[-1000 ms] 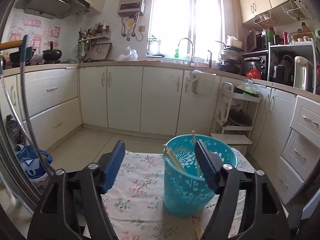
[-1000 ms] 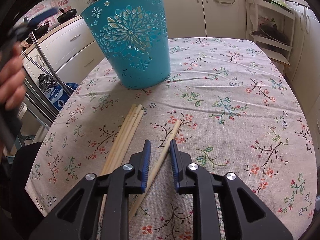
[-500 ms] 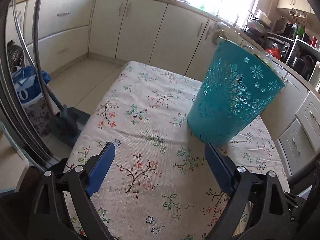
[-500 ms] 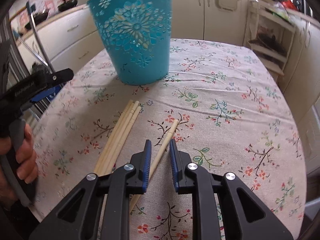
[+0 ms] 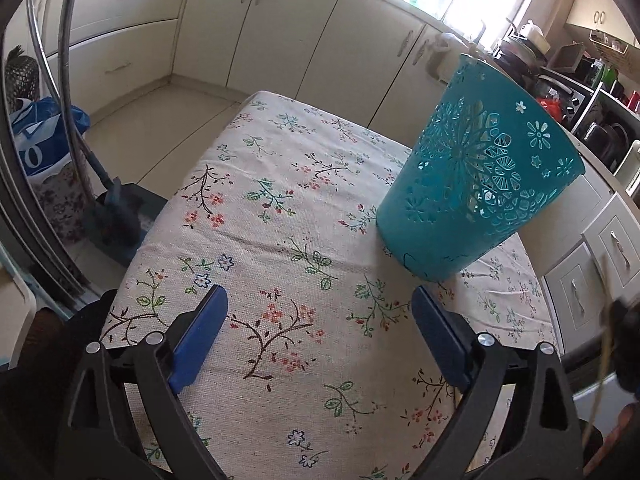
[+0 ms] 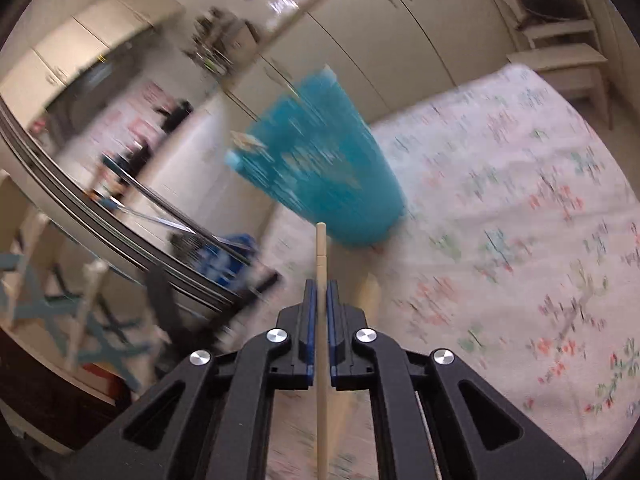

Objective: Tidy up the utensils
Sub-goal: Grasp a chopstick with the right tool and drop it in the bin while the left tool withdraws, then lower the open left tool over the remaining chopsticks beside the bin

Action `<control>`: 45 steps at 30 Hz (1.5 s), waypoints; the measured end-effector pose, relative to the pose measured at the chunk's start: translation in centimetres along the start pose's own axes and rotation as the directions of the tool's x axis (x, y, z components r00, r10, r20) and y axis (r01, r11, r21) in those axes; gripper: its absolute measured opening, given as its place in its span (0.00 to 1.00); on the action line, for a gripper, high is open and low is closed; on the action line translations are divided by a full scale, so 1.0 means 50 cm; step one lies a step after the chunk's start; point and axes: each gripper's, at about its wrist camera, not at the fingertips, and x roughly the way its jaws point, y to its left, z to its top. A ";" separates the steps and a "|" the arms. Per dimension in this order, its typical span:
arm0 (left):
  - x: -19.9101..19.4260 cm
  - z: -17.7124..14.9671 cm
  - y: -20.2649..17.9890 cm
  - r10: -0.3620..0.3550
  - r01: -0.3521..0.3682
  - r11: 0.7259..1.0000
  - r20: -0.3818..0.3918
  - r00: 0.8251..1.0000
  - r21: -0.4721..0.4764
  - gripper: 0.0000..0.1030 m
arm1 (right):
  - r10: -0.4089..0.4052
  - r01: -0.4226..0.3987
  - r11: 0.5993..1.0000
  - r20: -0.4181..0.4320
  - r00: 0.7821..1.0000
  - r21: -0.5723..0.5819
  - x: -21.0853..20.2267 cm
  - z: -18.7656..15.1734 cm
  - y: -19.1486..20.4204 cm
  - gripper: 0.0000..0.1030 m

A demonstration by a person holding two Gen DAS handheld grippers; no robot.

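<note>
Pinching a single wooden chopstick (image 6: 321, 256) between pads pressed nearly together, the right gripper (image 6: 321, 292) was seen clear of the floral tablecloth (image 6: 500, 208), the stick running straight down the line of the fingers with its tip aimed toward the teal basket (image 6: 320, 168). The chopstick was judged light, stiff and smooth — apt to pivot or slide if gripped at one narrow point — so a hold near mid-length, well back from the tip, was thought best. A pale blurred shape (image 6: 368, 292) just beside the gripper could have been more chopsticks, though this could not be told for certain. The left gripper (image 5: 320, 336) was held low over the cloth with its jaws spread wide and nothing between them, the basket (image 5: 476, 184) standing near, ahead and to one side. The basket (thin perforated plastic, likely easy to tip) was seen only from the side — its contents could not be made out.
</note>
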 end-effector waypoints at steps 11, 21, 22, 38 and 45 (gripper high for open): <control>0.001 0.000 -0.001 -0.012 0.012 1.000 -0.003 1.000 0.000 0.87 | -0.023 0.187 0.943 0.508 0.861 -0.275 0.007 0.266 0.252 0.06; 0.002 0.000 0.003 -0.030 0.030 0.999 -0.003 1.000 -0.010 0.87 | -0.278 0.428 0.883 0.520 0.807 -0.192 0.188 0.293 0.190 0.06; 0.002 0.000 0.003 -0.032 0.032 0.999 -0.002 0.999 -0.010 0.87 | -0.286 0.433 0.879 0.506 0.814 -0.200 0.196 0.281 0.180 0.06; 0.000 -0.001 0.010 -0.027 0.027 0.999 0.009 1.000 -0.035 0.87 | -0.342 0.414 0.874 0.285 0.896 -0.253 0.061 -0.012 0.090 0.42; 0.001 0.000 0.013 -0.018 0.018 0.999 0.008 1.000 -0.041 0.87 | -0.442 0.425 0.877 -0.029 0.896 -0.224 0.138 -0.156 -0.028 0.22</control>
